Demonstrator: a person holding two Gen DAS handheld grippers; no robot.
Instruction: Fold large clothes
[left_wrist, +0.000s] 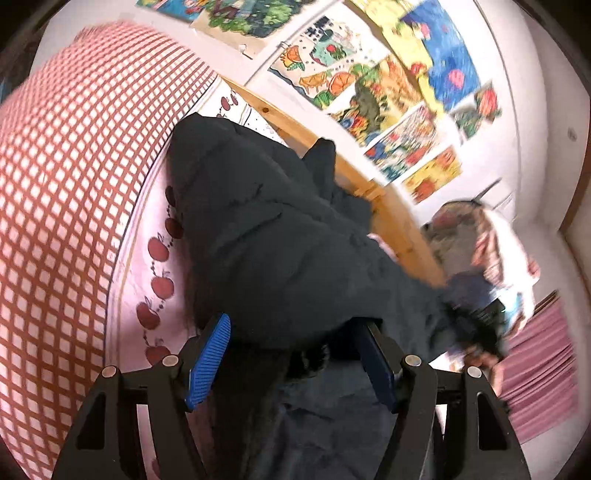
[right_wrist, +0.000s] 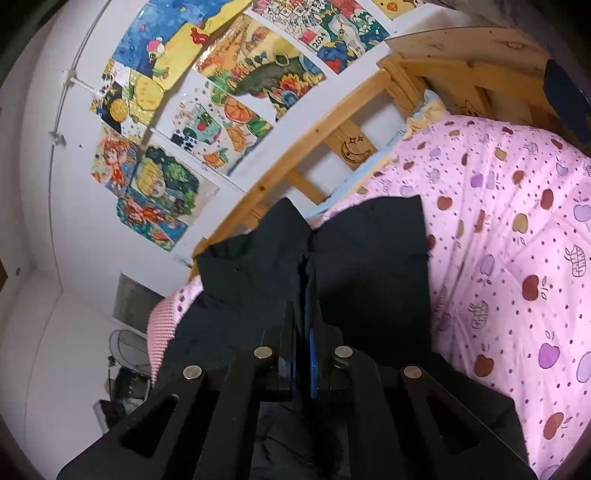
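Note:
A large black puffy jacket lies bunched on the pink apple-print bed cover. My left gripper stands open at the jacket's near edge; its blue pads are wide apart and the padded bulk sags between them. In the right wrist view the jacket spreads out in front of the fingers. My right gripper is shut on a fold of its black fabric, which rises as a pinched ridge from the closed fingertips. The jacket's underside and sleeves are hidden.
A red-and-white checked pillow or quilt fills the left. The wooden bed rail runs along a white wall covered with colourful drawings. A blurred person stands at the right beside a pink pleated cloth. A fan stands on the floor.

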